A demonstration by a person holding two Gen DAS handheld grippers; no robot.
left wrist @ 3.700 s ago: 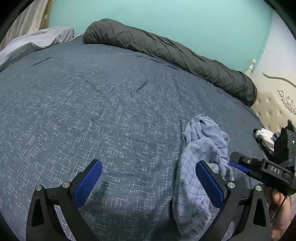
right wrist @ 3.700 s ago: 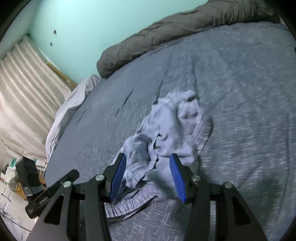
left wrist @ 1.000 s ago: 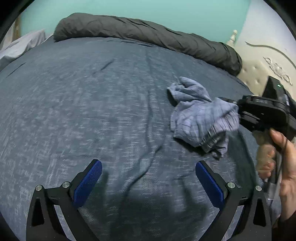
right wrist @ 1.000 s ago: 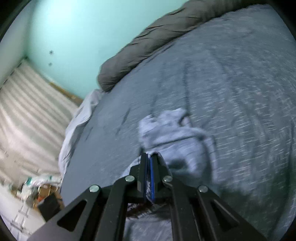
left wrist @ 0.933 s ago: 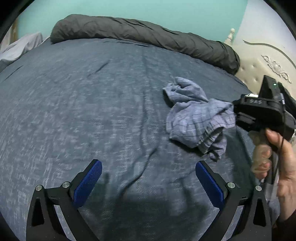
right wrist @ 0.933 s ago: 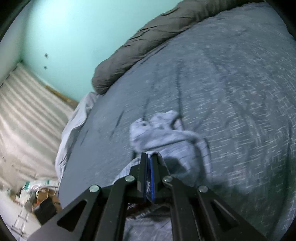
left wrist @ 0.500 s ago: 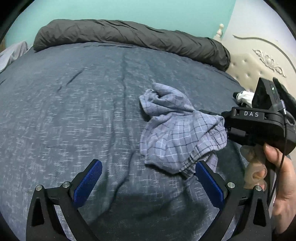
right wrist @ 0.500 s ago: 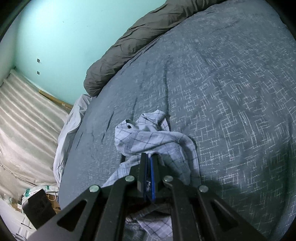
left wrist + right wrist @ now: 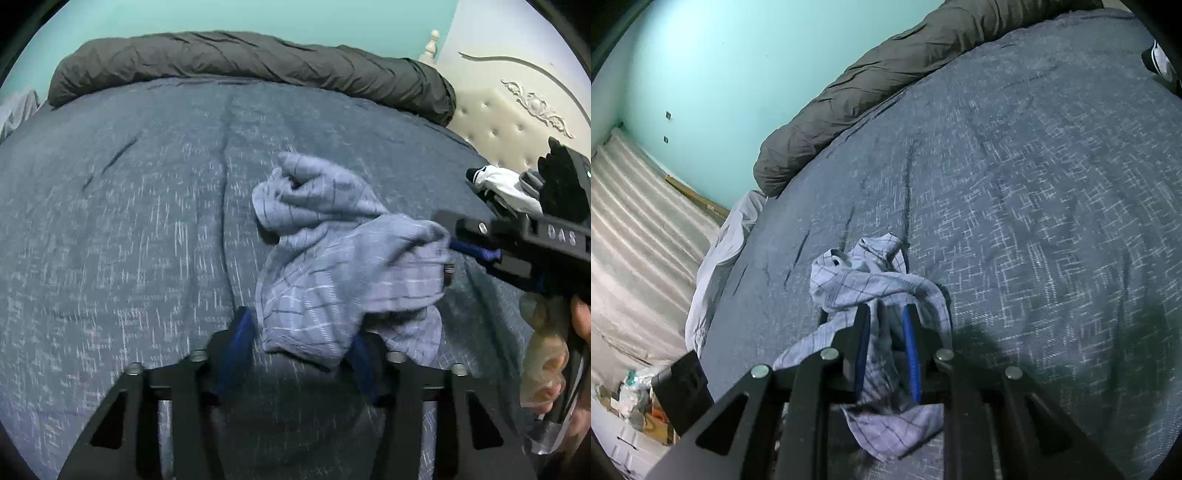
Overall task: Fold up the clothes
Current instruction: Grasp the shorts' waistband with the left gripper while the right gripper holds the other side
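Note:
A crumpled light-blue checked garment (image 9: 332, 266) lies bunched on the dark blue bedspread (image 9: 129, 240). My left gripper (image 9: 299, 350) has its jaws part closed around the garment's near edge, with a gap still between the blue pads. My right gripper (image 9: 448, 245) comes in from the right, held by a hand, its tip in the cloth. In the right wrist view the garment (image 9: 871, 284) hangs between the pads of the right gripper (image 9: 886, 350), which stand slightly apart with cloth between them.
A rolled dark grey duvet (image 9: 258, 62) lies along the far edge of the bed under a teal wall. A cream tufted headboard (image 9: 517, 110) and a black-and-white item (image 9: 506, 188) are at the right. Curtains (image 9: 635, 258) and floor clutter are at the left.
My left gripper has narrowed from wide open and moved in onto the garment's near edge. My right gripper's pads, shut tight before, now stand slightly apart with cloth between them.

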